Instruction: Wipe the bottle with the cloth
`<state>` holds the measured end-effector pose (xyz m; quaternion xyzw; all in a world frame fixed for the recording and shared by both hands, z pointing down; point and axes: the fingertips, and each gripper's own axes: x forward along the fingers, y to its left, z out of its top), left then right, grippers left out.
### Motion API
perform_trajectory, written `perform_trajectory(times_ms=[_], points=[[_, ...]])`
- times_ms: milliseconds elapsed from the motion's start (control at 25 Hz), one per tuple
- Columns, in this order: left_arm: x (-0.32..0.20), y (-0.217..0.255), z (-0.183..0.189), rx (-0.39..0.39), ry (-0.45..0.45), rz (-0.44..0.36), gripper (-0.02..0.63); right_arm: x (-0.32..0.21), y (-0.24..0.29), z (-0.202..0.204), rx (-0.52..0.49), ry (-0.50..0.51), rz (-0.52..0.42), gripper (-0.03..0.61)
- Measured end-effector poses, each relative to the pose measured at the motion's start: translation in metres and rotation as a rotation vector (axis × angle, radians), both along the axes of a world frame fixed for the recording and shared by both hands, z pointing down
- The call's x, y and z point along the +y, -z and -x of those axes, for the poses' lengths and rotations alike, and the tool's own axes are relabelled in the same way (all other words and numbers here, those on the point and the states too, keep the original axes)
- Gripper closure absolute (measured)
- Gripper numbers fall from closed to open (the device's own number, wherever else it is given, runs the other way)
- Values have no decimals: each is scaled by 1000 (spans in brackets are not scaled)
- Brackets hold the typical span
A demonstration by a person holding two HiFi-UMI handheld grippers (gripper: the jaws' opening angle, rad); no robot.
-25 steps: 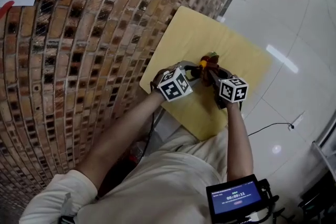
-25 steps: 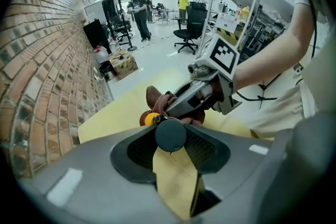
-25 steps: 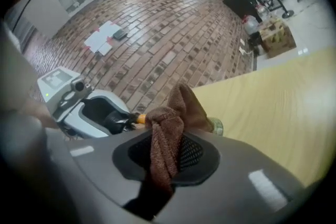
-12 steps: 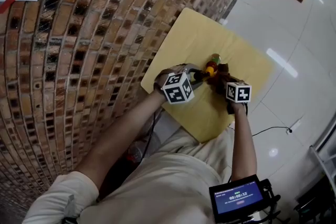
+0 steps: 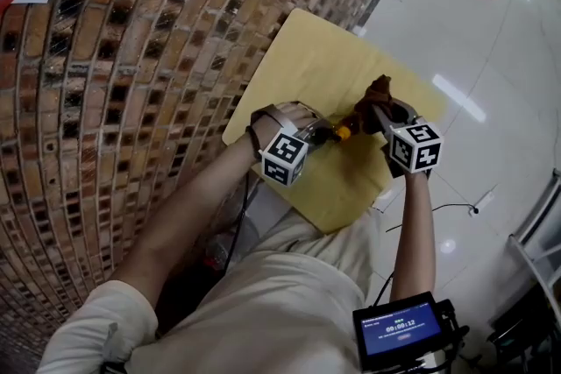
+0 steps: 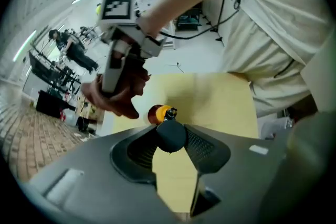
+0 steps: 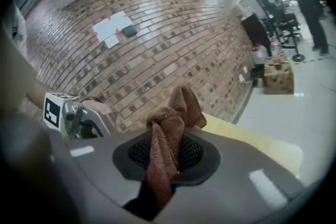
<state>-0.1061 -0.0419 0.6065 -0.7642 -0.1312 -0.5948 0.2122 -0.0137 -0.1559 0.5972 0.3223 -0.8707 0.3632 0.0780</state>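
The cloth (image 5: 379, 93) is rust-brown, the bottle (image 5: 342, 133) orange and yellow, the bench (image 5: 307, 57) pale yellow, the brick wall (image 5: 158, 57) tan-and-dark.

**Both tools gripping, held slightly apart**

The left tool (image 5: 325, 134) angles steeply down, its jaws clamped on the bottle (image 5: 344, 133), with the forearm reaching in from the near left. The right tool (image 5: 388, 111) is raised to the right, nearly level, its jaws pinching the cloth (image 5: 379, 89), arm stretched forward.

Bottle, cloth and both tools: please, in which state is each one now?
Bottle: gripped at its dark end by the left tool.
Cloth: bunched, gripped by the right tool.
Left tool: shut on the bottle.
Right tool: shut on the cloth.
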Motion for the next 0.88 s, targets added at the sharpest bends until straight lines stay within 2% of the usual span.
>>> perform_trajectory(times_ms=[80, 160, 240, 360, 480, 560, 680, 800, 880], points=[[6, -2, -3, -10, -71, -27, 439, -4, 9, 35, 26, 190, -17, 512], [10, -3, -5, -13, -97, -40, 439, -1, 10, 72, 4, 362, -7, 511], [11, -3, -7, -9, -93, -46, 439, 7, -2, 102, -22, 515, 49, 512], [8, -4, -7, -6, -72, -59, 439, 27, -37, 132, 19, 739, 162, 512], [1, -4, 0, -3, -15, -66, 439, 36, -61, 151, 92, 873, 202, 512], [-5, -4, 6, 2, 39, -66, 439, 34, -83, 158, 179, 915, 223, 512], [-9, -4, 7, 13, 92, -61, 439, 27, -124, 161, 280, 888, 284, 512], [-10, -5, 2, 26, 151, -48, 438, 19, -154, 148, 360, 814, 329, 511], [-16, -4, 0, 46, 213, -38, 437, 5, -153, 135, 308, 694, 349, 511]])
